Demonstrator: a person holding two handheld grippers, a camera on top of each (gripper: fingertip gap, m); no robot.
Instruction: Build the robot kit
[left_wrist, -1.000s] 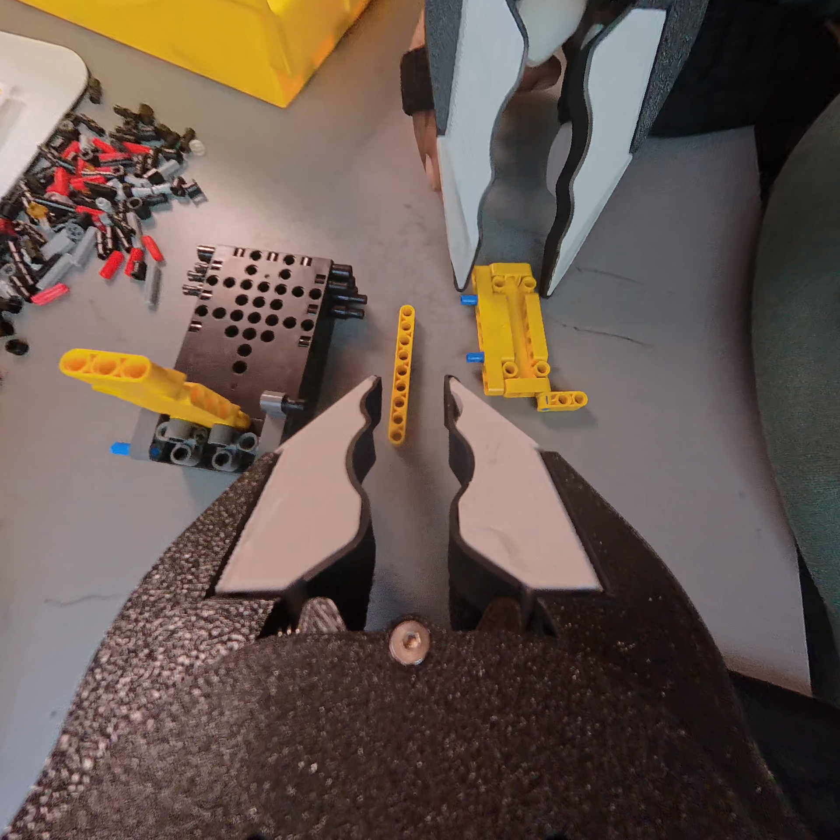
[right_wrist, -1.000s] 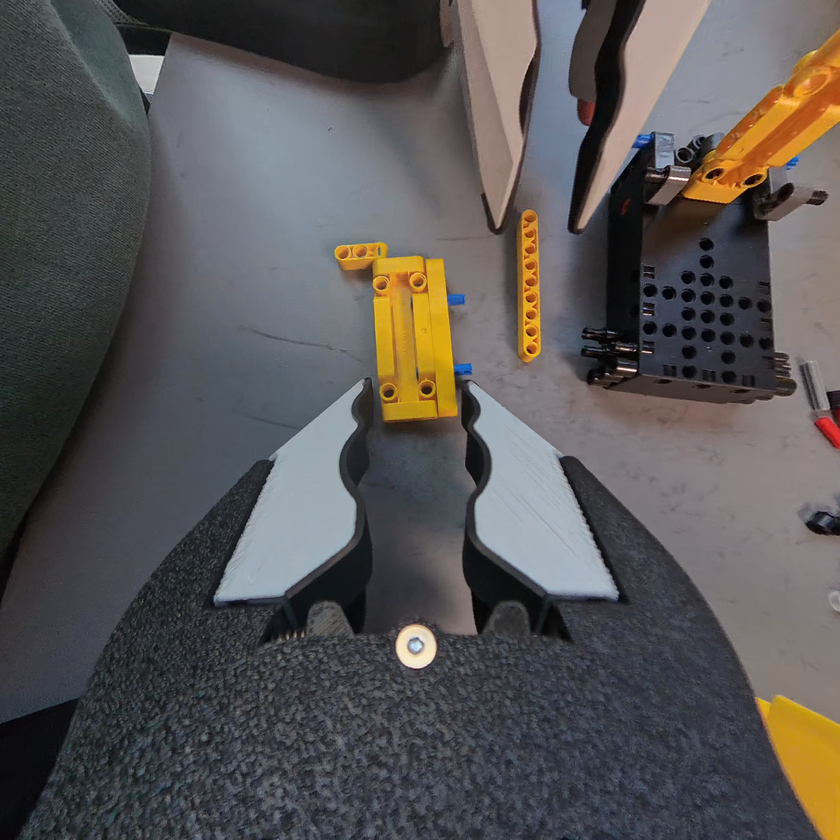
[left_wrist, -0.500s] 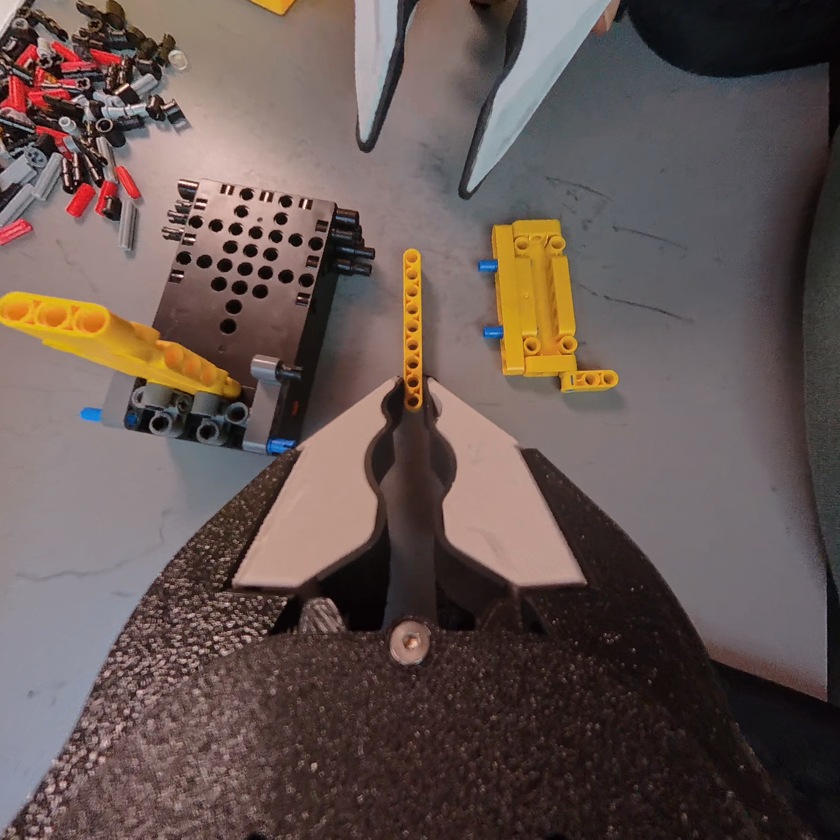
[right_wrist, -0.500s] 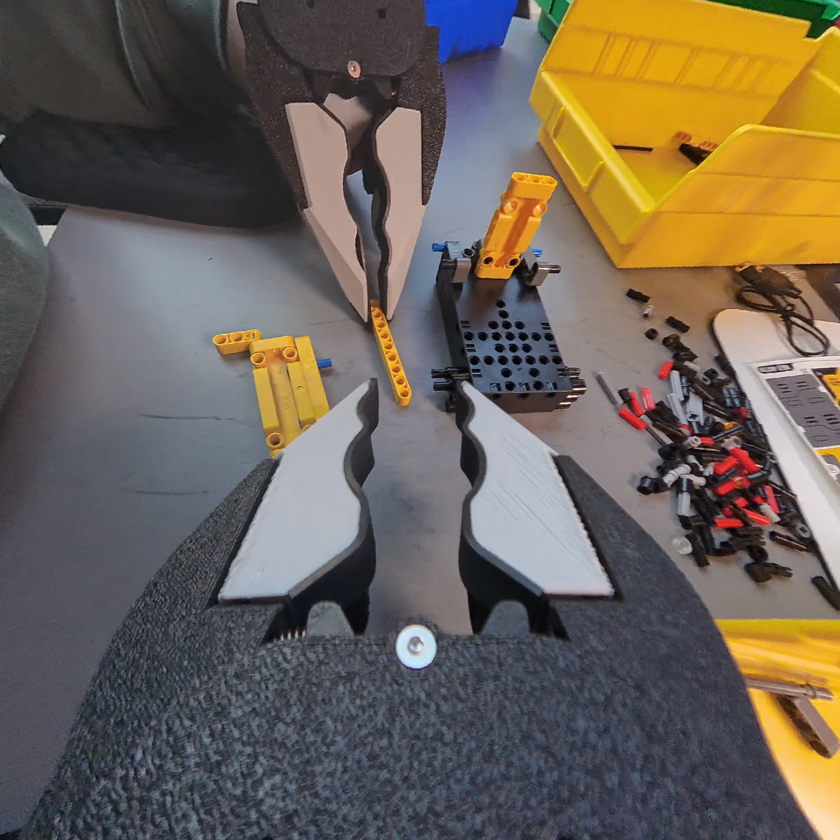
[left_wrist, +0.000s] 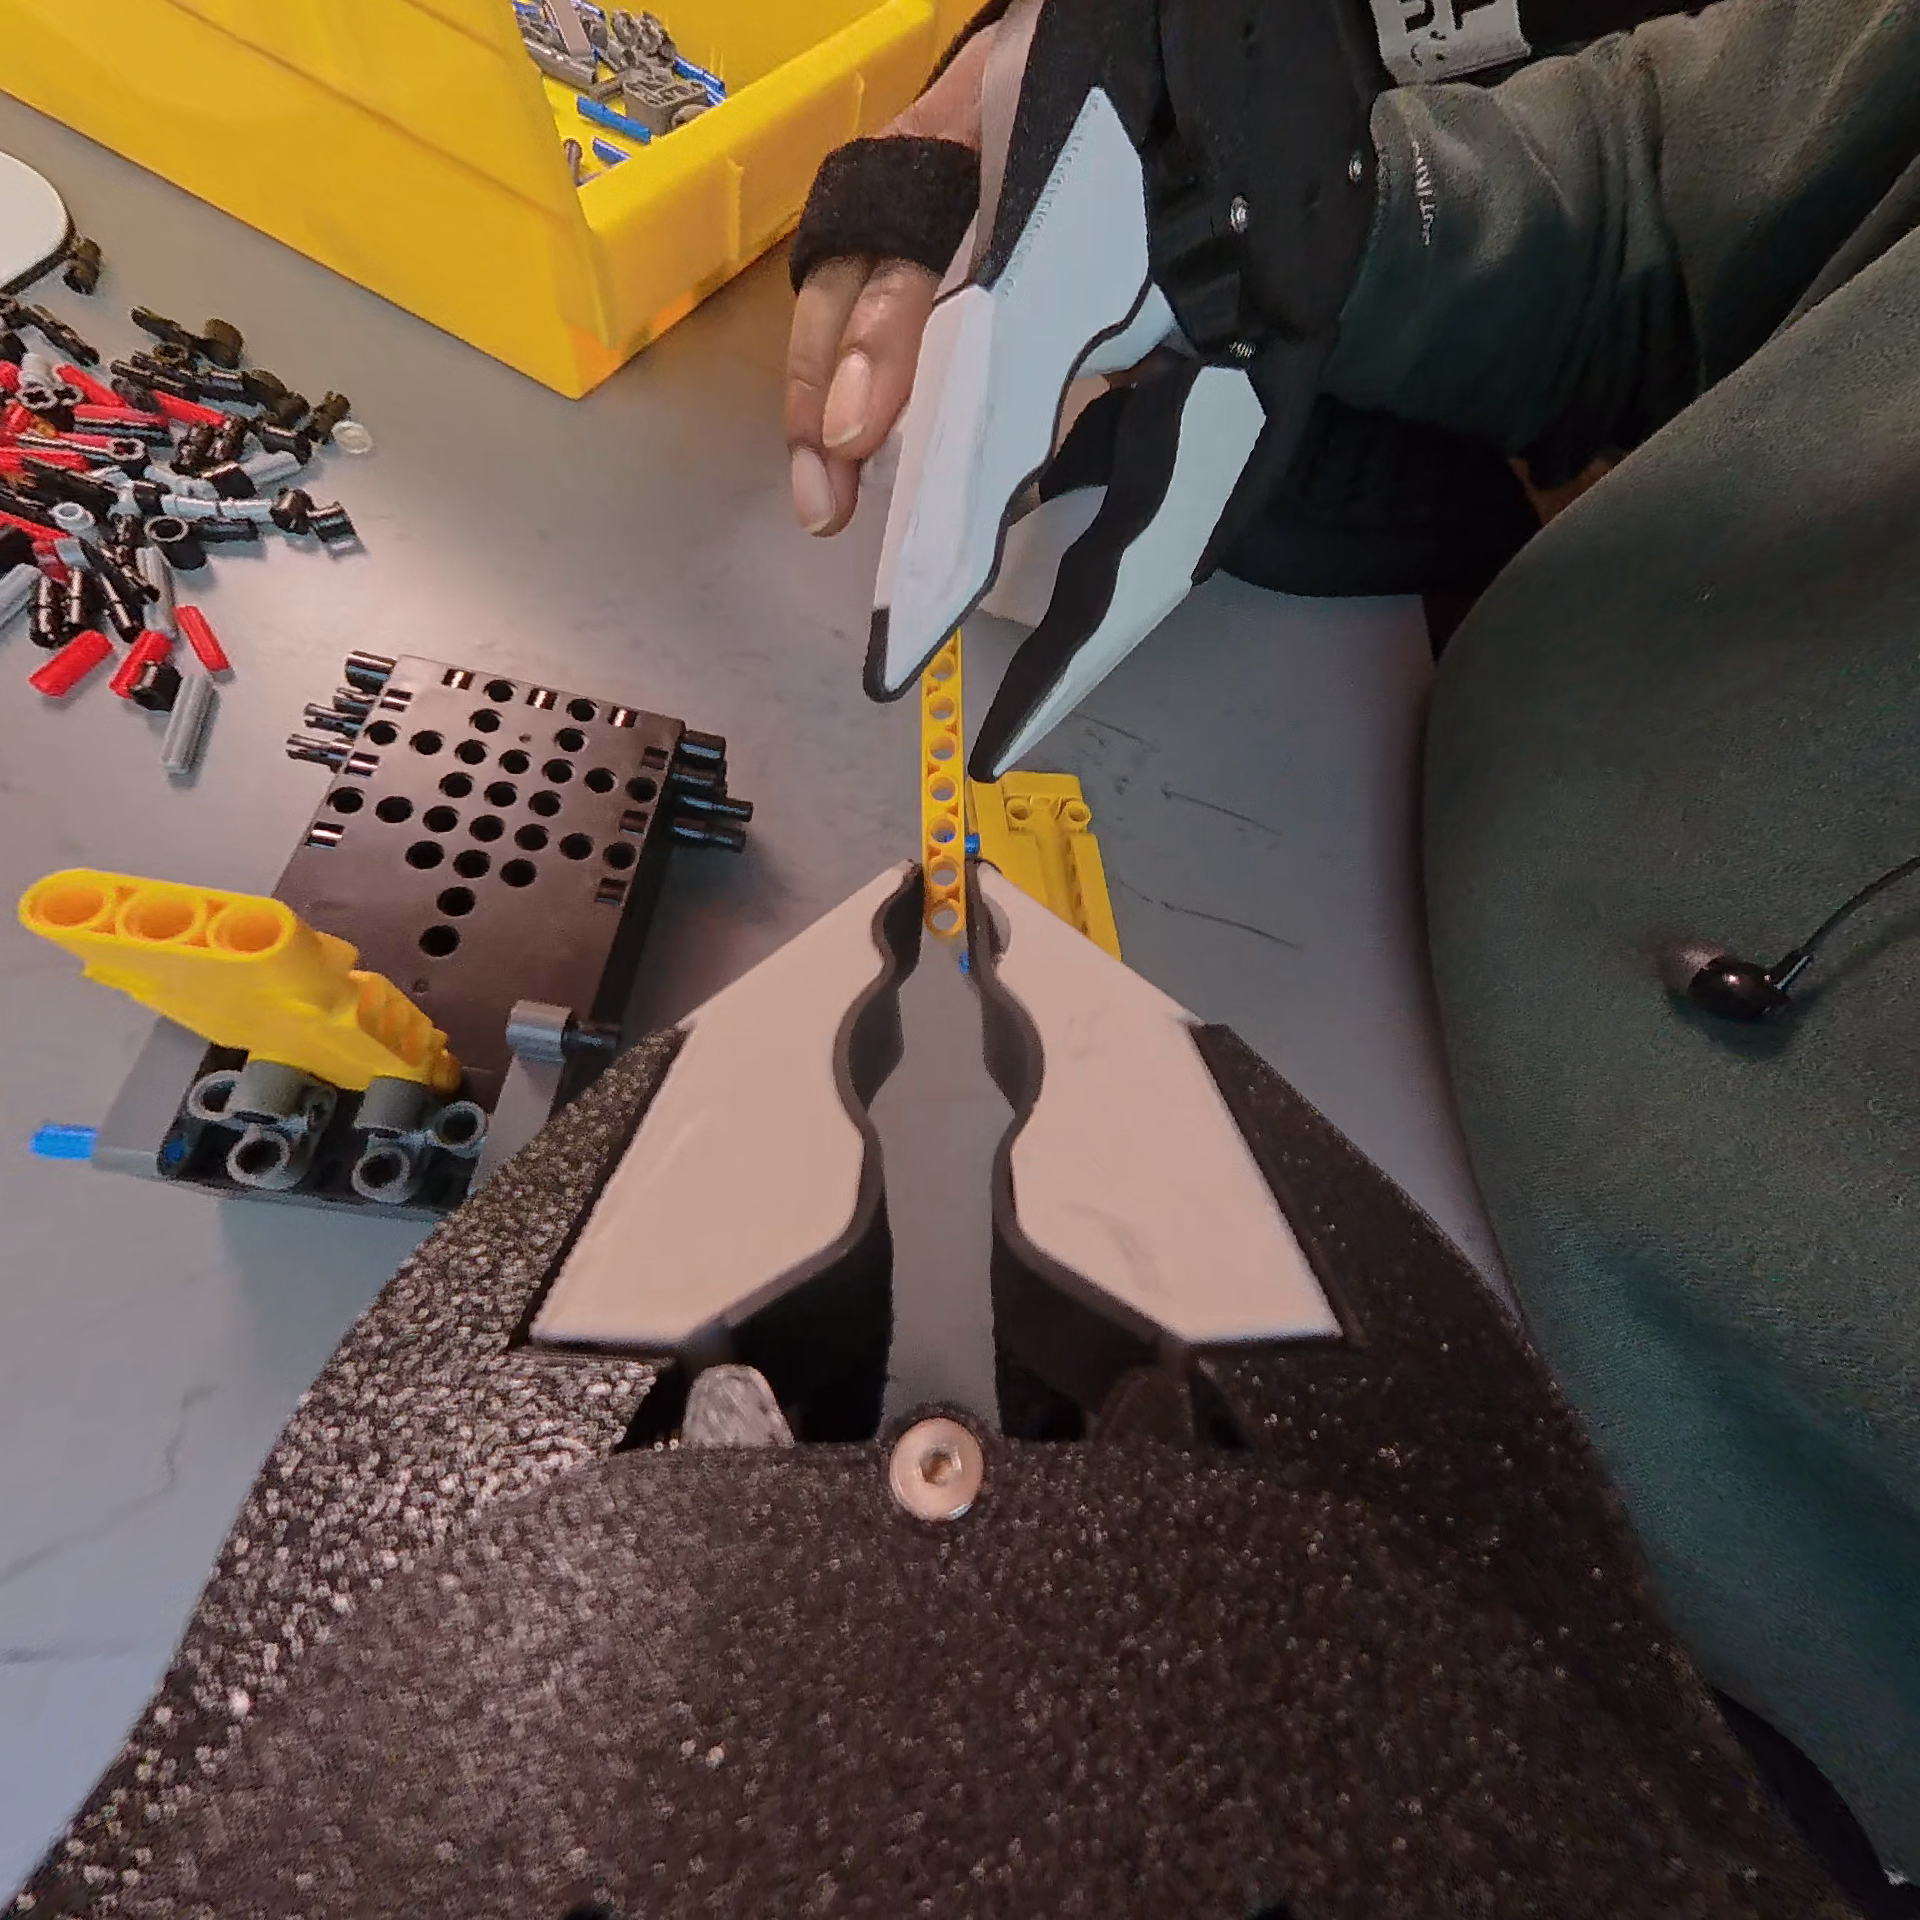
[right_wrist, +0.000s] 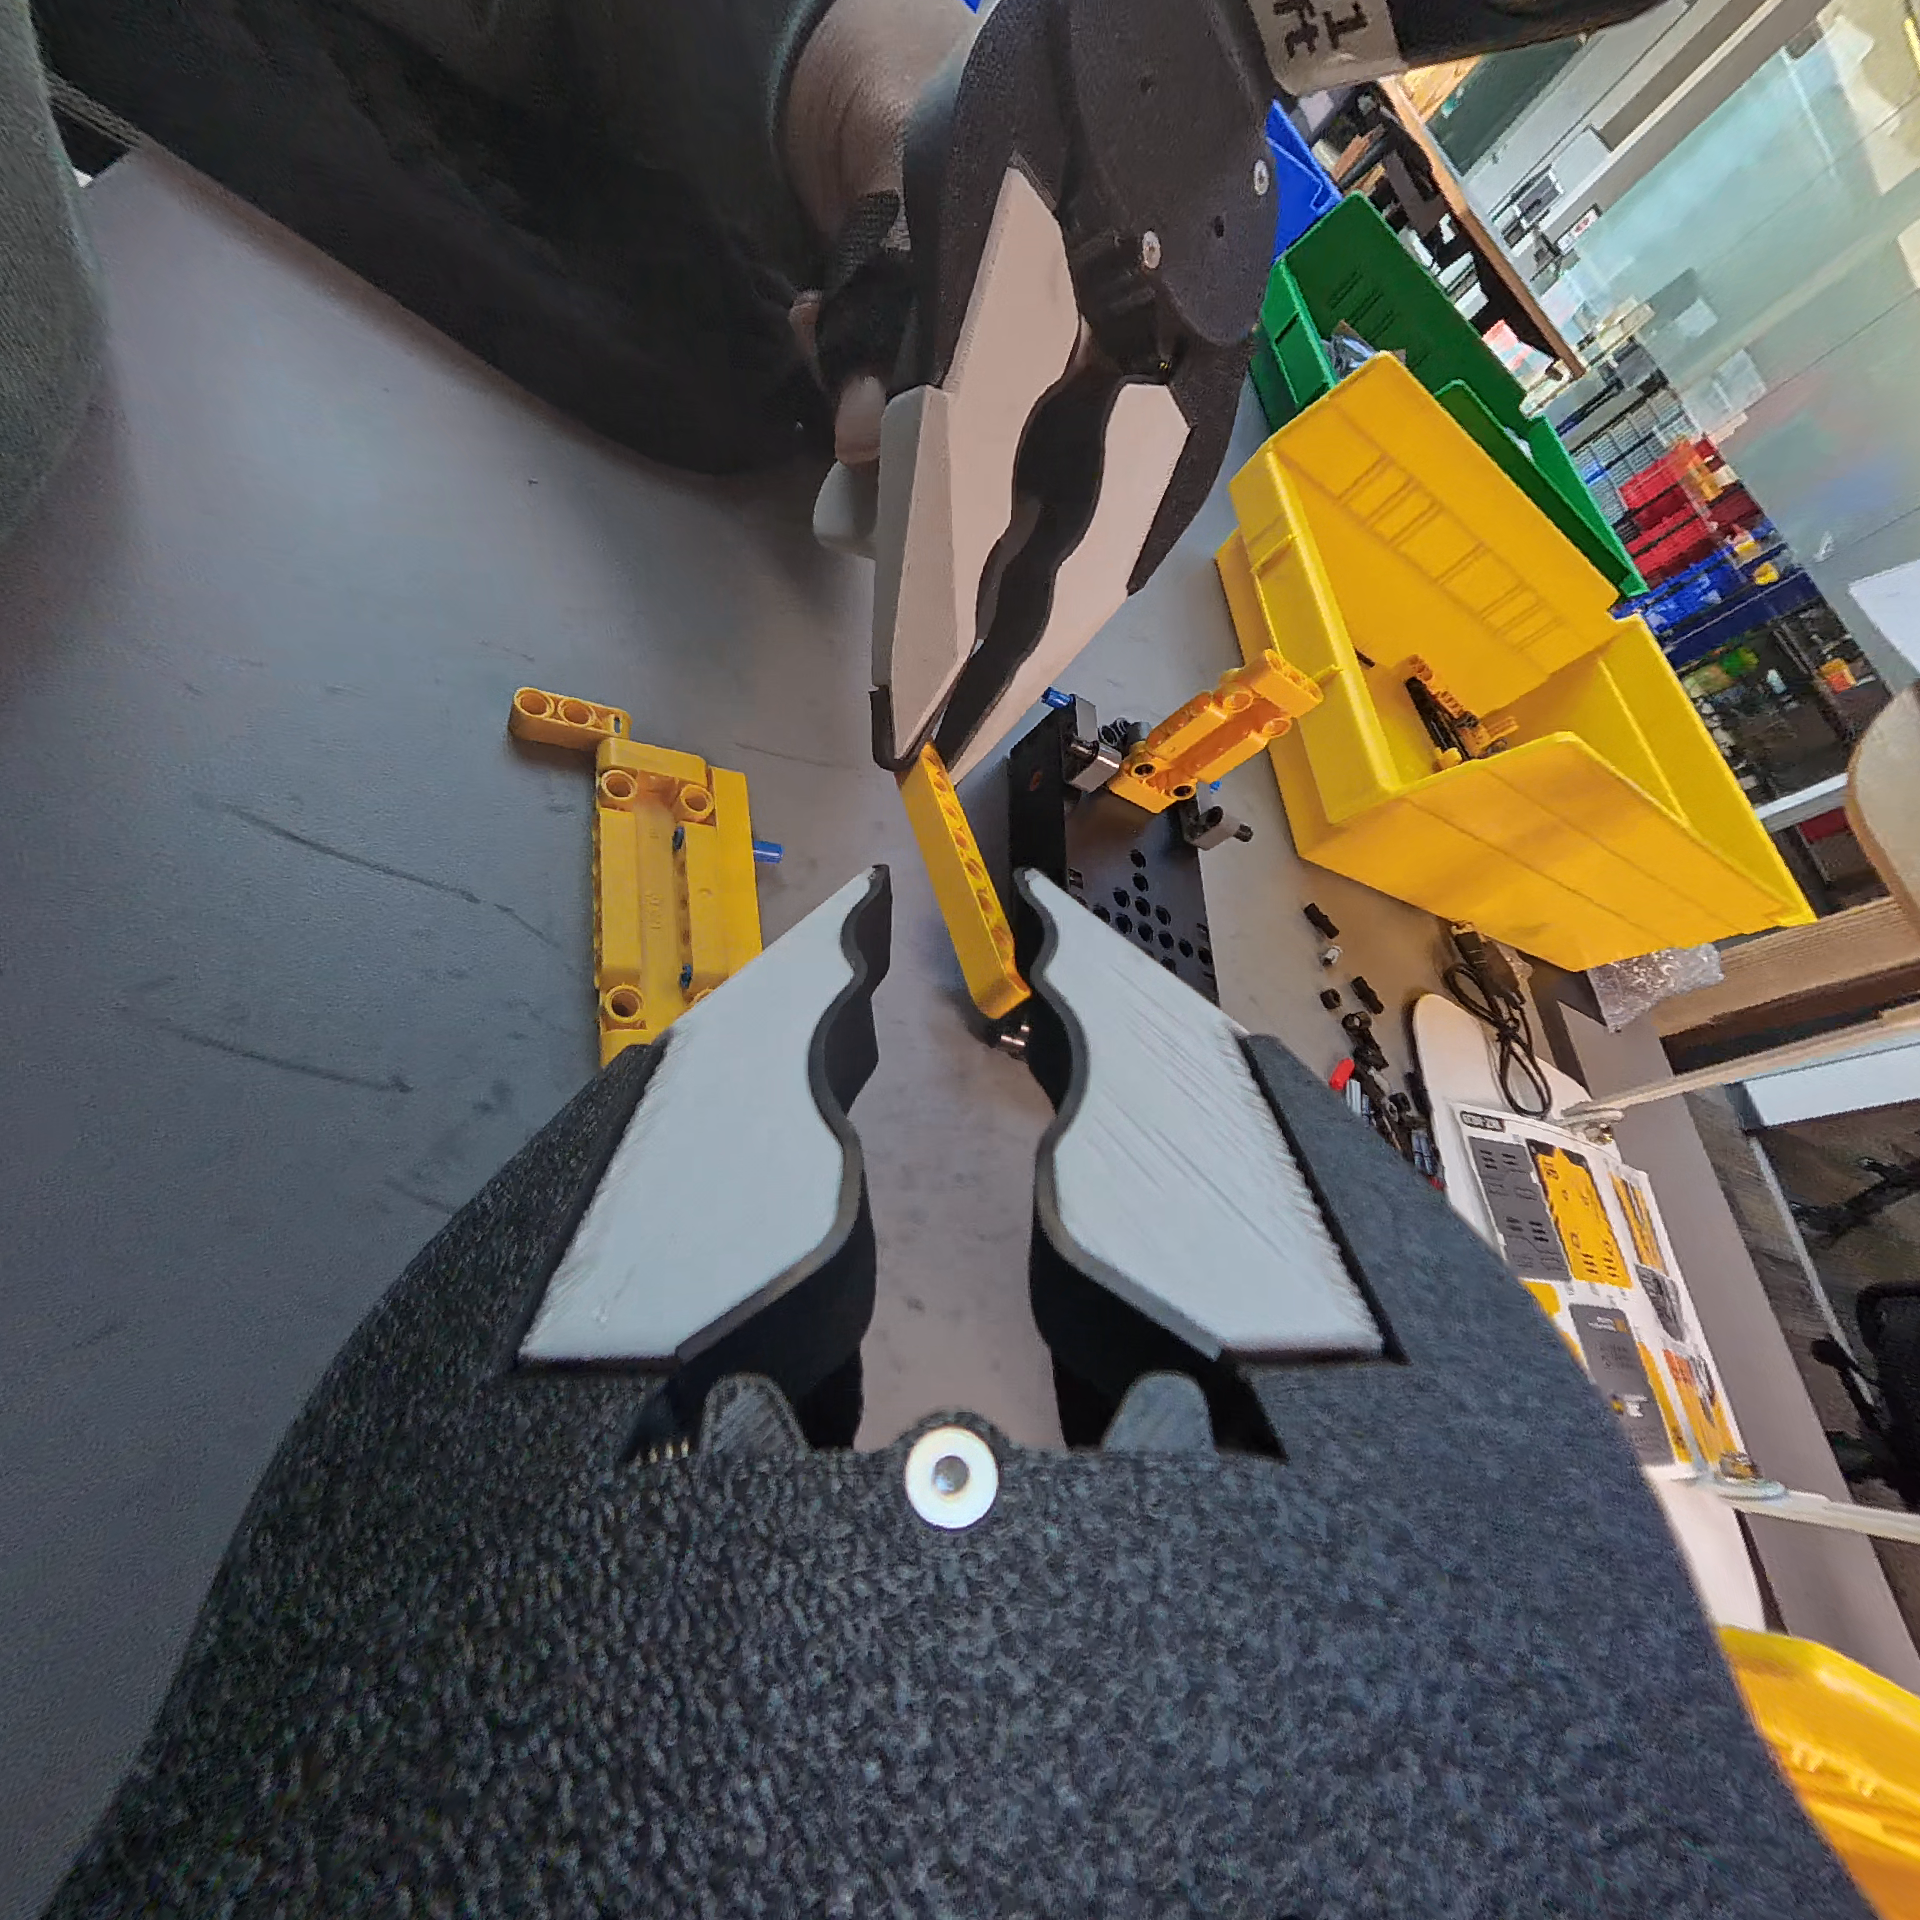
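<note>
The left tool (left_wrist: 948, 902) has lifted the long yellow beam (left_wrist: 943, 792) off the grey counter (left_wrist: 582, 540), and the right tool (right_wrist: 954, 883) has come up to its far end.

Half a second ago the beam lay flat with its near end pinched between the left tool's tips; now it is raised and tilted, gripped at the same end, while the right tool, then further back, brackets the free end with its jaws partly apart and not closed on it. The counter also carries a black perforated plate (left_wrist: 488, 821), a flat yellow assembly (right_wrist: 665, 883) just beside the beam, loose red and black pins (left_wrist: 114, 468), a yellow bin (right_wrist: 1507, 748) and an instruction sheet (right_wrist: 1590, 1247); shelves of coloured bins stand behind.
</note>
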